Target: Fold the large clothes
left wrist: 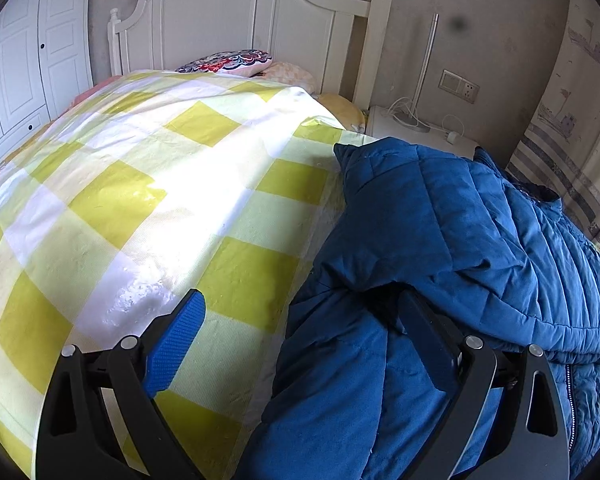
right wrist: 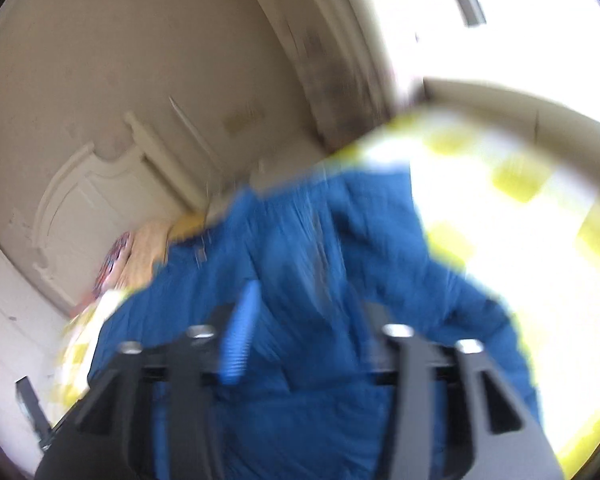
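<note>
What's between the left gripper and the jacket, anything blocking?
Nothing visible. The left gripper is open, with the blue jacket bulging into the gap and over one finger; the other finger is over the checked cover. The right wrist view is blurred, showing only jacket ahead.

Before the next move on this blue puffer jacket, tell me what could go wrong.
1. The left gripper is open, one finger on the checked sheet, the other tucked under a jacket fold: closing may pinch the sheet too, or catch only a thin layer.
2. The puffy jacket lies bunched near the bed edge and may slide off.
3. The right wrist view is motion-blurred, so the right gripper may be placed poorly.
</note>
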`<state>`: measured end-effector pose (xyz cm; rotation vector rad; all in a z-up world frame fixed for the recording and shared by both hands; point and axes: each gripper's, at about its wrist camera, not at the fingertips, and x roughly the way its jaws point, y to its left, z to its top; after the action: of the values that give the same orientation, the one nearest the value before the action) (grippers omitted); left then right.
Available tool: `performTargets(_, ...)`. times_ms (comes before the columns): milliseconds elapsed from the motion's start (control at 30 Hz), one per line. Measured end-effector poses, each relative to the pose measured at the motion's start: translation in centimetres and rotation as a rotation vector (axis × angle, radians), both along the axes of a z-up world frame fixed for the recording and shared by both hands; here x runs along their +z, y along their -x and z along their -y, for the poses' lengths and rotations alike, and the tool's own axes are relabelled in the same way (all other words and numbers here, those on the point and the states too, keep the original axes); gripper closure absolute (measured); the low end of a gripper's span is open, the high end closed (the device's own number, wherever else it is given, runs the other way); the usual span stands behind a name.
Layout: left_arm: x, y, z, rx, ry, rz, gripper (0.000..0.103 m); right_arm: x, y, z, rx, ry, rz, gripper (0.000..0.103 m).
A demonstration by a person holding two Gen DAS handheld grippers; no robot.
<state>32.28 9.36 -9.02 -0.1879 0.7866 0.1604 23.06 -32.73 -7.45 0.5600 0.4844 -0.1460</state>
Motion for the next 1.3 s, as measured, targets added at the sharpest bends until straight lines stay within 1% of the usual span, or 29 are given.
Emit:
performTargets(33, 0.0, 0.0, 0.0, 0.000, -0.001, 0.000, 0.009, 1.6, 0.2, -0.9, -0.008, 0.065, 0.046, 0.039)
performTargets(67, 0.0, 0.0, 0.1, 0.000, -0.002, 0.000, 0.009, 3.0, -0.2, -1.9, 0.010, 0.130, 0.068, 0.037)
performTargets(167, 0.1, -0.1, 0.1, 0.000, -0.001, 0.001, 0.009, 5.0, -3.2, -5.1, 0.101, 0.300, 0.040, 0.037)
performTargets(200, 0.0, -0.1, 0.1, 0.001, 0.000, 0.002, 0.009, 5.2, -4.0, -6.0, 0.132, 0.328, 0.025, 0.036)
performTargets(267, 0.0, -0.1, 0.0, 0.001, 0.001, 0.002, 0.009, 4.6, -6.2, -7.3, 0.195, 0.377, -0.046, 0.032)
performTargets(333, 0.0, -0.2, 0.0, 0.001, 0.003, 0.000, 0.009, 2.6, -8.8, -8.0, 0.253, 0.407, -0.152, 0.031)
performTargets(400, 0.0, -0.2, 0.0, -0.001, 0.004, -0.002, 0.009, -0.5, -10.3, -8.1, 0.266, 0.454, -0.281, 0.031)
performTargets(433, 0.0, -0.2, 0.0, -0.002, 0.005, -0.002, 0.009, -2.6, -10.8, -7.8, 0.279, 0.470, -0.334, 0.028)
performTargets(467, 0.0, -0.2, 0.0, -0.003, 0.004, -0.002, 0.009, -3.6, -10.6, -7.4, 0.296, 0.465, -0.291, 0.027)
performTargets(500, 0.0, -0.2, 0.0, -0.003, 0.003, -0.002, 0.009, -3.9, -10.8, -7.2, 0.298, 0.444, -0.276, 0.027)
performTargets(533, 0.0, -0.2, 0.0, -0.003, 0.003, -0.001, 0.009, -3.9, -10.9, -7.0, 0.299, 0.427, -0.278, 0.027)
performTargets(633, 0.2, 0.2, -0.3, 0.018, 0.003, -0.003, 0.010, -4.1, -11.0, -7.0, 0.303, 0.435, -0.284, 0.026)
performTargets(667, 0.8, 1.0, -0.9, 0.067, -0.006, 0.029, 0.013, -4.1, -11.0, -6.9, 0.303, 0.434, -0.284, 0.026)
performTargets(700, 1.8, 2.2, -1.7, 0.136, -0.004, 0.088, 0.018, -4.1, -11.0, -6.9, 0.303, 0.434, -0.282, 0.026)
performTargets(733, 3.8, 4.3, -3.0, 0.236, 0.038, 0.206, 0.018, -4.1, -10.9, -6.9, 0.302, 0.435, -0.280, 0.026)
performTargets(767, 5.5, 6.0, -4.0, 0.304, 0.085, 0.315, 0.017, -4.1, -10.8, -6.9, 0.301, 0.438, -0.279, 0.026)
performTargets(800, 7.3, 7.3, -4.6, 0.346, 0.126, 0.406, 0.016, -4.1, -10.5, -7.3, 0.299, 0.442, -0.280, 0.026)
performTargets(833, 8.5, 7.6, -4.5, 0.337, 0.145, 0.445, 0.013, -4.1, -10.4, -7.5, 0.298, 0.449, -0.282, 0.025)
performTargets(867, 10.5, 6.9, -3.6, 0.268, 0.156, 0.472, 0.010, -4.1, -10.5, -7.6, 0.298, 0.456, -0.285, 0.025)
performTargets(933, 13.2, 4.3, -0.9, 0.114, 0.116, 0.441, 0.008, -4.2, -10.6, -7.6, 0.297, 0.461, -0.285, 0.025)
performTargets(967, 14.1, 1.9, 1.2, -0.003, 0.102, 0.393, 0.007, -4.2, -10.6, -7.5, 0.298, 0.460, -0.284, 0.025)
performTargets(1000, 14.3, 0.5, 2.2, -0.060, 0.113, 0.361, 0.007, -4.1, -10.6, -7.5, 0.298, 0.458, -0.283, 0.025)
performTargets(1033, 13.9, -2.0, 3.7, -0.146, 0.143, 0.298, 0.007, -4.2, -10.6, -7.5, 0.298, 0.458, -0.283, 0.025)
performTargets(1067, 12.8, -4.5, 5.2, -0.201, 0.163, 0.223, 0.007, -4.2, -10.7, -7.4, 0.299, 0.456, -0.282, 0.025)
performTargets(1100, 11.1, -6.6, 6.4, -0.221, 0.168, 0.154, 0.007, -4.2, -10.7, -7.4, 0.299, 0.456, -0.283, 0.025)
performTargets(1167, 8.0, -8.8, 7.9, -0.231, 0.147, 0.065, 0.007, -4.2, -10.7, -7.4, 0.300, 0.451, -0.282, 0.025)
performTargets(1200, 5.8, -10.0, 8.7, -0.229, 0.105, 0.014, 0.007, -4.2, -10.7, -7.4, 0.300, 0.450, -0.282, 0.025)
performTargets(1267, 2.6, -11.2, 9.3, -0.216, 0.026, -0.053, 0.007, -4.2, -10.7, -7.4, 0.300, 0.450, -0.282, 0.025)
performTargets(1300, 0.5, -11.7, 9.8, -0.227, -0.051, -0.074, 0.004, -4.2, -10.7, -7.4, 0.302, 0.449, -0.281, 0.025)
